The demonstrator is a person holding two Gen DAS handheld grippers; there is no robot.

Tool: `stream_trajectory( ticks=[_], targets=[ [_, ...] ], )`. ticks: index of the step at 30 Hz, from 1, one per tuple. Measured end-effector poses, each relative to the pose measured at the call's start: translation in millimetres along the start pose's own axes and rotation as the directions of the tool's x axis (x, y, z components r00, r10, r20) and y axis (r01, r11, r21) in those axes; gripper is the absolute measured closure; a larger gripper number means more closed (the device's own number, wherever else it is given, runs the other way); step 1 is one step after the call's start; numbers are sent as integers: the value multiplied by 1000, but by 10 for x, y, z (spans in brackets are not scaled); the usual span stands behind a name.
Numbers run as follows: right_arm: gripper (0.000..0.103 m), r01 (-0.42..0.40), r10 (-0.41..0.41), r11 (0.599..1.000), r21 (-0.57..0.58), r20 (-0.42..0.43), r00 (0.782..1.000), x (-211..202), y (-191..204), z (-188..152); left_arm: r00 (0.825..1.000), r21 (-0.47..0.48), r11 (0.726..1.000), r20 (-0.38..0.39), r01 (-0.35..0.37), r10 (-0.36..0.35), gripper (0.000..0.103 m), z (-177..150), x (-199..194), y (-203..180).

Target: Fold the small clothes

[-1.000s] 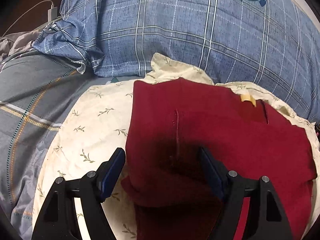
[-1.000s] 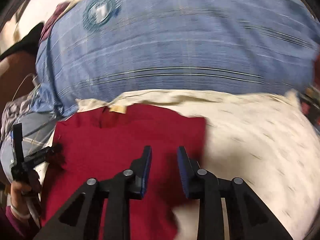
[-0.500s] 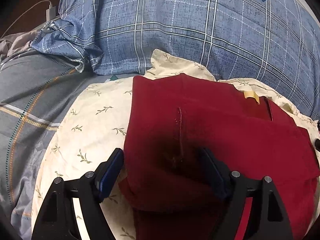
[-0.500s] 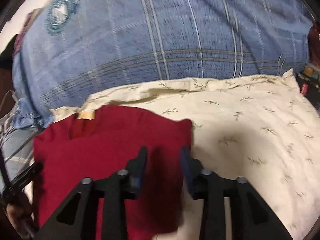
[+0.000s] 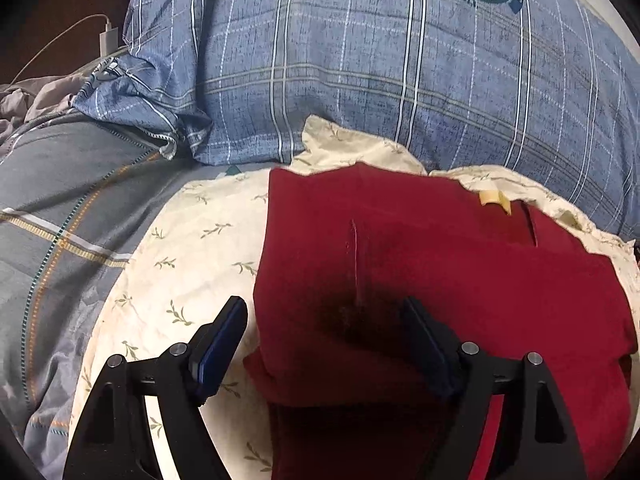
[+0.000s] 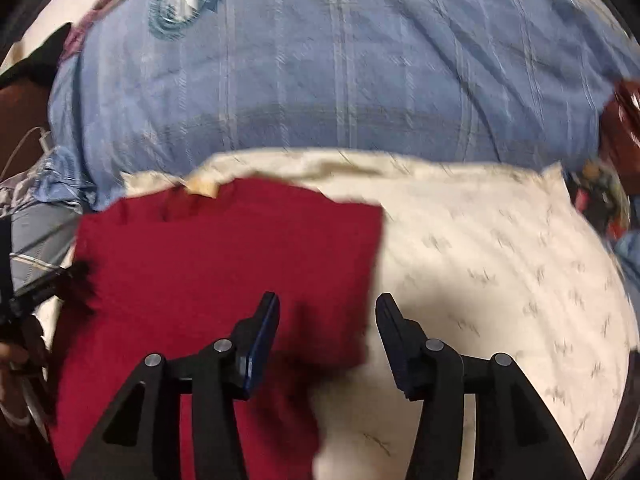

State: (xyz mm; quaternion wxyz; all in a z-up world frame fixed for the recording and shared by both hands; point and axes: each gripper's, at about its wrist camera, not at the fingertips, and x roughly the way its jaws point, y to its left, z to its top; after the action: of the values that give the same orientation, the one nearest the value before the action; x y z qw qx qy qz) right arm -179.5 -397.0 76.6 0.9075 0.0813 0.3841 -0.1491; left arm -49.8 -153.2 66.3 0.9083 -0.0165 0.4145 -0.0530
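Observation:
A dark red garment [image 5: 440, 260] lies folded on a cream leaf-print cloth [image 5: 192, 264], a tan label [image 5: 492, 199] at its far edge. My left gripper [image 5: 322, 306] stands wide open astride the garment's left edge, one finger over the cream cloth and the other over red fabric, with no pad pressing. In the right wrist view the red garment [image 6: 224, 256] fills the left half. My right gripper [image 6: 328, 300] hovers over its right edge, jaws opening, with fabric below the gap and nothing pinched. One of the left gripper's fingers [image 6: 48, 282] shows at the far left.
A big blue plaid pillow [image 5: 400, 72] rises right behind the cloth. Grey plaid bedding [image 5: 60, 200] spreads to the left, with a white charger and cable [image 5: 108, 36] beyond it. Cream cloth [image 6: 500, 280] extends right of the garment; dark red and patterned items [image 6: 620, 120] sit at the far right.
The right gripper's jaws have spread apart and it has shifted sideways, so it now stands over the garment's right edge. The left gripper has stayed open and still.

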Motion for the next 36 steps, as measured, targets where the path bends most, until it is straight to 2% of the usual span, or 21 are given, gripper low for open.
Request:
stream_trajectory(
  ticks=[4,6,8,10,15,17,22,26,28,33,36],
  targets=[
    [52,-15,15,1000,-1,-23,1000,303,187,136,1000,-4,1000,-24,-9,9,24,-23,49,32],
    [54,7,-7,1000,6,-57,998,532,206,172,999,-17,1000,-40,-2,2,24,-4,96,47],
    [54,65,-65,998,0,-83,994,734,185,171,999,-17,1000,-43,-2,1,24,23,124,48],
    [52,66,-65,998,10,-72,995,778,148,152,999,-11,1000,-45,-5,4,24,36,151,39],
    [51,42,-40,999,33,-65,997,439,111,68,999,-13,1000,-50,-3,3,24,52,191,51],
    [47,44,-42,999,29,-50,998,332,104,-24,999,-13,1000,-49,-5,4,24,49,193,53],
    [46,55,-55,998,3,-76,996,366,73,-163,999,2,1000,-36,-12,12,24,20,166,36],
    [45,48,-46,999,20,-59,997,103,67,-155,1000,6,1000,-20,-10,10,24,-49,51,47],
    [42,47,-46,999,16,-59,997,-19,65,-214,1000,6,1000,-11,-10,10,24,-92,-27,56],
    [38,9,-6,999,45,-81,997,-248,-23,-497,1000,29,999,3,-17,17,24,-261,-270,71],
    [38,13,-7,998,61,-86,996,-339,-78,-624,1000,35,999,7,-26,26,24,-368,-406,77]
  ],
)
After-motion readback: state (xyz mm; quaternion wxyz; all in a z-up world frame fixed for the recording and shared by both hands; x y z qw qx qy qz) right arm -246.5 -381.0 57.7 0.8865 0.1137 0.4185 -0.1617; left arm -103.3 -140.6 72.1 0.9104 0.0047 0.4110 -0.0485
